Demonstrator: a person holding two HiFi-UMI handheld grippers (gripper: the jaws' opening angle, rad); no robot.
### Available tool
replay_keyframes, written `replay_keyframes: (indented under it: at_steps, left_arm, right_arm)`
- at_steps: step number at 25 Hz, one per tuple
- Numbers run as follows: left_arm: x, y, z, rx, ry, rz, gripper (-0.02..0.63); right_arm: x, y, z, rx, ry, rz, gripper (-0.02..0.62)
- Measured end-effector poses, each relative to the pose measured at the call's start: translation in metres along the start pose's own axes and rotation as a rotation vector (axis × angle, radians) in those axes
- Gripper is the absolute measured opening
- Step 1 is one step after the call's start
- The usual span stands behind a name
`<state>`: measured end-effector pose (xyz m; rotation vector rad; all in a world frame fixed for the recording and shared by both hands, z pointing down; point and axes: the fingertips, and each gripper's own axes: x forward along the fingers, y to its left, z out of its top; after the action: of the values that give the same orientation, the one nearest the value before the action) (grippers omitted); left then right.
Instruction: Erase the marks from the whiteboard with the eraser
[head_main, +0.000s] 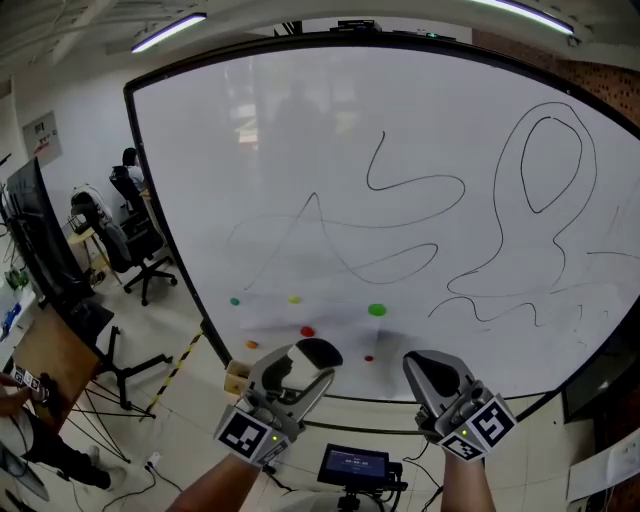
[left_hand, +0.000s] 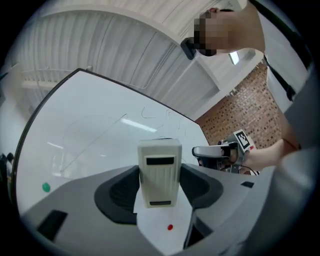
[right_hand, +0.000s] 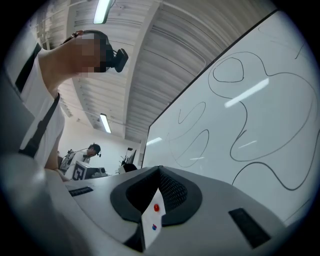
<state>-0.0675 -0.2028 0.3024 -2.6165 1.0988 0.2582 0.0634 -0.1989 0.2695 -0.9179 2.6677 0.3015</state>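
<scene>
beige eraser (left_hand: 160, 172) clamped in left gripper (head_main: 303, 368); right gripper (head_main: 432, 375) closed, empty; whiteboard (head_main: 300, 140) right side cut off.

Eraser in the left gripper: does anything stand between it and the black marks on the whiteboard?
Nothing visible blocks it. The eraser, held in the left gripper, is low before the whiteboard; only bare board and small coloured magnets lie between it and the black marks.

The setting is an office-type lab or workroom. A large whiteboard (head_main: 300, 120) fills the view. Black swivel chairs (head_main: 140, 255) and a dark monitor (head_main: 45, 240) stand at the left. Strip lights (head_main: 168, 32) run along the ceiling, and a brick wall (left_hand: 240, 107) closes one side.
</scene>
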Motion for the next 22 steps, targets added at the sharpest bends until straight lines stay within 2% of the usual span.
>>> replay_keyframes:
  at_steps: [4, 7, 9, 11, 13, 15, 17, 22]
  left_arm:
    - [0.022, -0.003, 0.052, 0.160, -0.075, 0.013, 0.276]
    - [0.040, -0.002, 0.100, 0.355, -0.115, 0.049, 0.276]
    - [0.053, -0.002, 0.132, 0.521, -0.127, 0.089, 0.276]
    - [0.068, 0.001, 0.155, 0.714, -0.089, 0.147, 0.276]
    - [0.081, 0.008, 0.166, 0.906, 0.015, 0.217, 0.275]
    - [0.093, 0.014, 0.171, 1.062, 0.124, 0.274, 0.275]
    - [0.105, 0.015, 0.179, 1.153, 0.167, 0.288, 0.275]
    - [0.132, 0.025, 0.210, 1.259, 0.187, 0.310, 0.275]
  right_arm:
    - [-0.007, -0.015, 0.021, -0.022, -0.042, 0.020, 0.015]
    - [-0.009, -0.023, 0.036, -0.035, -0.069, 0.036, 0.015]
    - [-0.013, -0.026, 0.044, -0.039, -0.088, 0.046, 0.015]
    - [-0.017, -0.027, 0.051, -0.040, -0.105, 0.056, 0.015]
    - [-0.021, -0.029, 0.055, -0.044, -0.118, 0.067, 0.015]
    - [-0.024, -0.031, 0.061, -0.058, -0.129, 0.077, 0.015]
    - [-0.024, -0.032, 0.070, -0.088, -0.139, 0.085, 0.015]
    - [-0.021, -0.029, 0.102, -0.176, -0.162, 0.127, 0.015]
